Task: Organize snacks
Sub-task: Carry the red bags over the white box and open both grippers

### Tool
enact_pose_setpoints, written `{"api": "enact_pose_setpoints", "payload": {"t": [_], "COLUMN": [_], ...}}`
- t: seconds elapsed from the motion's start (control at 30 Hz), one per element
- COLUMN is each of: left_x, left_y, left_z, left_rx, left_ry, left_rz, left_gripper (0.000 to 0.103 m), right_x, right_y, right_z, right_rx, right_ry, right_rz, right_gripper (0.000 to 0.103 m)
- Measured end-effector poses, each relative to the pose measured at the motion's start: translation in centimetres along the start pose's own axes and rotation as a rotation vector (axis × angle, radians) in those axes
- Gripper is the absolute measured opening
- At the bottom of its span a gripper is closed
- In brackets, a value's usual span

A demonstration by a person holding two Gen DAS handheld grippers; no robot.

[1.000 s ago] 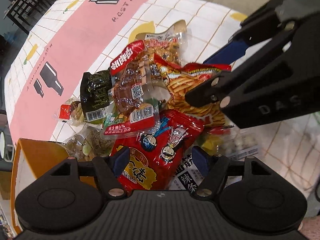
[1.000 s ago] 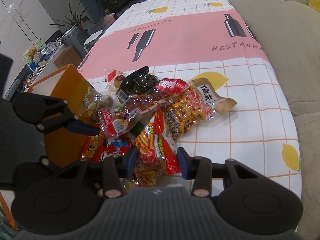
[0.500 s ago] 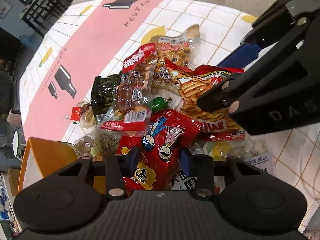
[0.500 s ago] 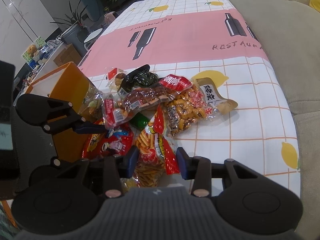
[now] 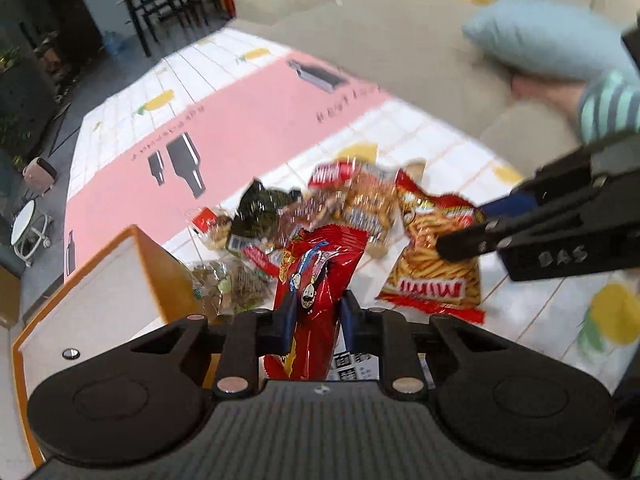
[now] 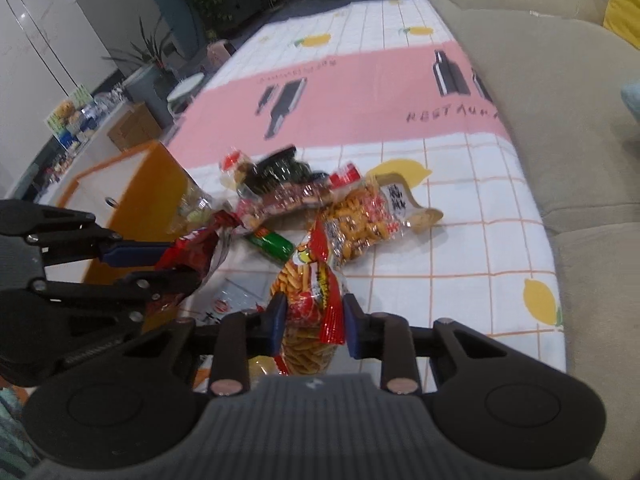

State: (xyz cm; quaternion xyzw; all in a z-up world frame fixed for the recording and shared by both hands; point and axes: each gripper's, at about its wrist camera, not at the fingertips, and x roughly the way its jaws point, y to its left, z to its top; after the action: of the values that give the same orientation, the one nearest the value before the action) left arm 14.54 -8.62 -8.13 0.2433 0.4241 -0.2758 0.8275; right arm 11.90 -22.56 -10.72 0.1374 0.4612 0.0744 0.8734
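Tablecloth (image 6: 440, 240) bare toward its sofa edge; left gripper (image 5: 316, 316) clamping red packet (image 5: 316, 280), right gripper (image 6: 312, 320) clamping fries bag (image 6: 308, 304).

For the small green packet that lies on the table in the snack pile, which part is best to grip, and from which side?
A judgement: grip the green packet across its short width near the middle, coming from above. It lies flat on the tablecloth, a slim block with free long sides. One end tucks under the clear meat pack, so lift away from that end. Both grippers hold bags, so one must be freed first.
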Motion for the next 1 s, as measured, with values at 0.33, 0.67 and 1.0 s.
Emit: {"api": "enact_pose_setpoints", "payload": {"t": [0.33, 0.67, 1.0], "left_x": [-9.3, -11.7, -5.9], "left_y": [4.8, 12.8, 16.0], "left_z": [1.1, -2.2, -8.5], "left_rx": [-0.229, -0.362, -0.429], "left_ry": [-0.08, 0.124, 0.349], "left_rz": [-0.105, 0.005, 0.01], "left_gripper": [0.024, 0.024, 0.024], "right_x": [-6.0, -5.3, 1.4], "right_y": [4.6, 15.8, 23.8], "right_z": [1.2, 1.7, -0.2], "right_rx": [-0.065, -0.237, -0.475], "right_ry": [-0.105, 0.014, 0.207], "right_rz": [0.1, 0.291, 0.265], "right_gripper": [0.025, 0.025, 0.025]}}
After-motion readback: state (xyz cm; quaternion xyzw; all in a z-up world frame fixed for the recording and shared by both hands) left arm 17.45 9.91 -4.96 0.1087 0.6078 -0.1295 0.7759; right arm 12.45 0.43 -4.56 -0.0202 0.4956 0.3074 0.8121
